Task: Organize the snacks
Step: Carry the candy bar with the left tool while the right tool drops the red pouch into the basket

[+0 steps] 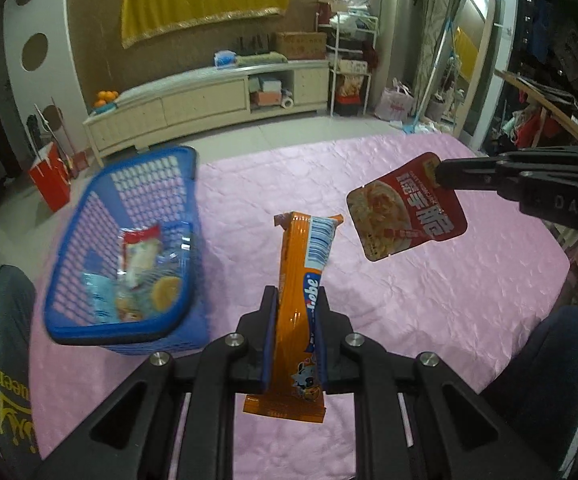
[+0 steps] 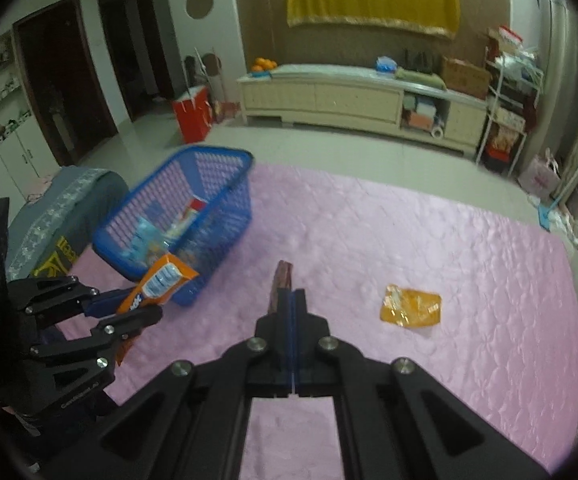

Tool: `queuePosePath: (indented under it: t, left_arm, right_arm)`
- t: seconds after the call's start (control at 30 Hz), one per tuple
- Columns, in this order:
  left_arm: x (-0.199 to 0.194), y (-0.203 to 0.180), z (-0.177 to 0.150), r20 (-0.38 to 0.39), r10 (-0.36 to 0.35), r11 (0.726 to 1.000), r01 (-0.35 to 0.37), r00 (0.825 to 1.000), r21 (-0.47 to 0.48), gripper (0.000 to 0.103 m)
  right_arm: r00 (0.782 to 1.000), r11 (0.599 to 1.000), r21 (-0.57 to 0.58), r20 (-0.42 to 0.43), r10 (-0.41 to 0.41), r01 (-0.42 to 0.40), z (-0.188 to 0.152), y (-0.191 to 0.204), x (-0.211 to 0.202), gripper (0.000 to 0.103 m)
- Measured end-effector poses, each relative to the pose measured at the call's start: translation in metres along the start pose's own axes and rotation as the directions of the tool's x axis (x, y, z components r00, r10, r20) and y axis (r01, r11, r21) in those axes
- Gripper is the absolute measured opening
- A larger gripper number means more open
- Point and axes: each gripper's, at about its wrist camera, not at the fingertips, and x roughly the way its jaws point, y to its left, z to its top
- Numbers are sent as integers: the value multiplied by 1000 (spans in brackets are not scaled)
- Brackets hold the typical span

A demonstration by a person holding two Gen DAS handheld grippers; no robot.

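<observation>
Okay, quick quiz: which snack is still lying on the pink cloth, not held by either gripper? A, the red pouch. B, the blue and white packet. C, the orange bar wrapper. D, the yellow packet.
D: the yellow packet lies alone on the pink cloth, while the left gripper holds the orange bar wrapper and the right gripper the red pouch.

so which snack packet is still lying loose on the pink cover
The yellow packet; the orange one and red one are held up in grippers, the rest sit in the basket.

blurred: blue basket point(image 1: 129, 248) and its snacks | red packet point(image 2: 283, 288): edge-on, label unreadable
</observation>
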Motion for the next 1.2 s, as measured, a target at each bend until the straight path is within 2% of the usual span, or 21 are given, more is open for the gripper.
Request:
queuePosePath:
  t: [0.2,0.5,0.83,1.2]
  left_arm:
    - [-28,30,0,35,53,999,-53,998,-8,15]
    - [-49,82,3,45,119,993,-118,992,-33,15]
    - [-33,138,6,2,152,983,-151,988,-101,15]
    - [8,168,11,-57,158,979,-164,986,-119,15]
  right_arm:
    - [997,998,-32,52,56,-54,24,35,-7,2]
    - [991,992,-75,86,106,-99,58,75,10,2]
    - [992,988,-99,32,123,-120,91,97,63,2]
    - [994,982,-159,-64,92,-101,107,111,138,2]
